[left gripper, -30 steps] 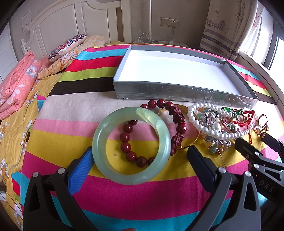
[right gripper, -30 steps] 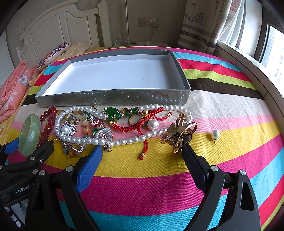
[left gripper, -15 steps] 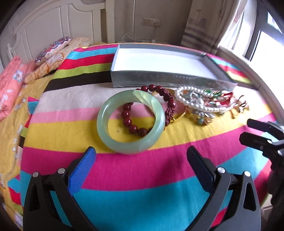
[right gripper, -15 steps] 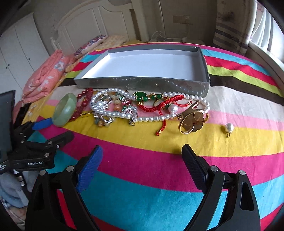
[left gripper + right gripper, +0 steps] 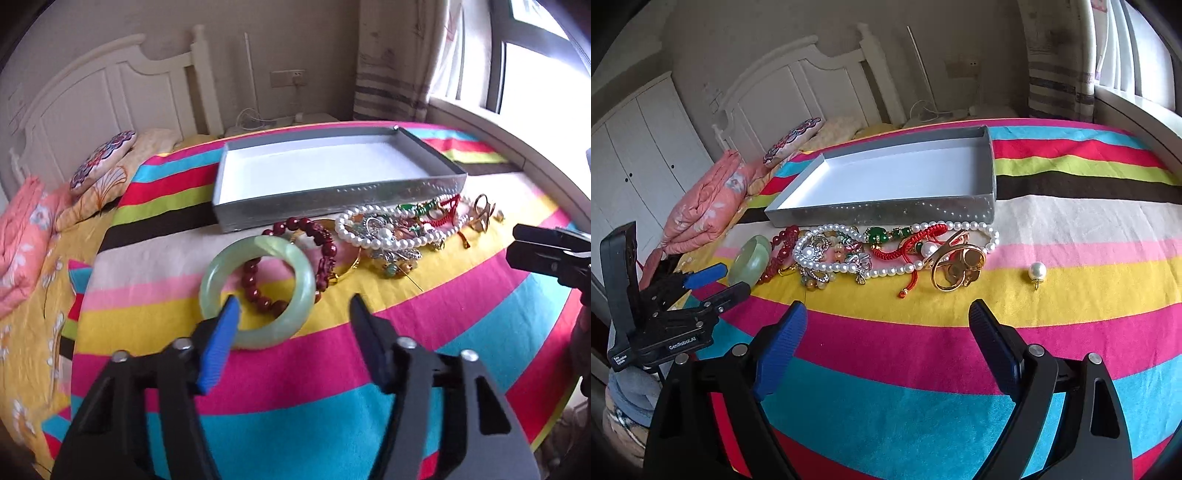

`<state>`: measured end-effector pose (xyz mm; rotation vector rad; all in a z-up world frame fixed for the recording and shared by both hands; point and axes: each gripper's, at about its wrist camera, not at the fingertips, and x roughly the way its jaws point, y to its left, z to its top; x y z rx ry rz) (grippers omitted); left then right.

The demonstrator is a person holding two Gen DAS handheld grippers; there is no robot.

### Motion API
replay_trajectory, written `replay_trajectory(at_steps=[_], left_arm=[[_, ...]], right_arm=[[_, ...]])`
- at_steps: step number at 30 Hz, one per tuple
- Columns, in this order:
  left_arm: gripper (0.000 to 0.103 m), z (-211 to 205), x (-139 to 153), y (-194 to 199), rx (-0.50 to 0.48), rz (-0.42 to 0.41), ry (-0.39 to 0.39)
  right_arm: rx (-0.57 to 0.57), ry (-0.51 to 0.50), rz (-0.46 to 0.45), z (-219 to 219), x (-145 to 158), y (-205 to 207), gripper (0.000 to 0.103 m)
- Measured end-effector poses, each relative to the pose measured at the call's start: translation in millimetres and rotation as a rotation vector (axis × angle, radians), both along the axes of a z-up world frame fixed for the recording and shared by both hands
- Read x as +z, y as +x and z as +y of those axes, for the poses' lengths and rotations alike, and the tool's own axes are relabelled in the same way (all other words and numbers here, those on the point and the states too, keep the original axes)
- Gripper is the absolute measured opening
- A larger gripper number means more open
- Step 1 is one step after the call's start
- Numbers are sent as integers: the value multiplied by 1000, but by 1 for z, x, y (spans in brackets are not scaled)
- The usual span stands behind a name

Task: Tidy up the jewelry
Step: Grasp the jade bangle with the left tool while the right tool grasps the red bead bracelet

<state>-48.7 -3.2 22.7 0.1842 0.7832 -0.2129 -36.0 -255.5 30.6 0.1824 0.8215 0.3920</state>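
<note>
A pale green jade bangle [image 5: 258, 288] lies on the striped bedspread over a dark red bead bracelet [image 5: 321, 240]. To its right lies a pile with a pearl necklace [image 5: 384, 240], a red cord bracelet [image 5: 912, 251] and a gold brooch [image 5: 956, 266]. A single pearl earring [image 5: 1037, 273] lies apart at the right. An empty grey box [image 5: 332, 210] stands behind them. My left gripper [image 5: 295, 306] is open just in front of the bangle, its blue fingertip over the near rim. My right gripper [image 5: 888, 314] is open and empty, short of the pile.
Pillows [image 5: 103, 162] and a folded pink quilt [image 5: 701, 206] lie at the left by the white headboard [image 5: 110, 92]. A window sill and curtain [image 5: 399, 55] run along the right. The bed edge curves away at the near side.
Both grippers have pulled back and risen, so the jewelry looks farther off. The left gripper has narrowed a little and shifted so its left finger overlaps the bangle's rim.
</note>
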Motion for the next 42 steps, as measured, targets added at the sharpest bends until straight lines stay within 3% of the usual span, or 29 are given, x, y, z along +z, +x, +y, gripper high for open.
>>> replay_trajectory(at_steps=[4, 10, 12, 17, 21, 26, 32, 35, 42], left_arm=[[29, 3, -7, 17, -29, 38, -37], [14, 9, -10, 26, -54, 63, -101], [14, 11, -7, 22, -31, 40, -103], [14, 30, 6, -9, 56, -45, -157], [14, 44, 6, -29, 112, -48, -150], [14, 53, 6, -39, 138, -30, -106], [13, 60, 6, -43, 150, -27, -108], [13, 64, 5, -46, 151, -29, -118], [13, 67, -2, -46, 150, -20, -133]], right_arm=[[11, -36, -20, 6, 0, -3, 86], [25, -61, -35, 11, -3, -4, 86], [33, -67, -44, 13, -2, -5, 86], [78, -44, -71, 19, 1, -11, 73], [154, 63, -14, 32, 3, -5, 56], [281, 42, -33, 88, 17, 5, 44], [311, -59, 11, 151, 21, 50, 38], [274, -154, 54, 164, 13, 74, 37], [328, -306, 129, 185, -11, 91, 29]])
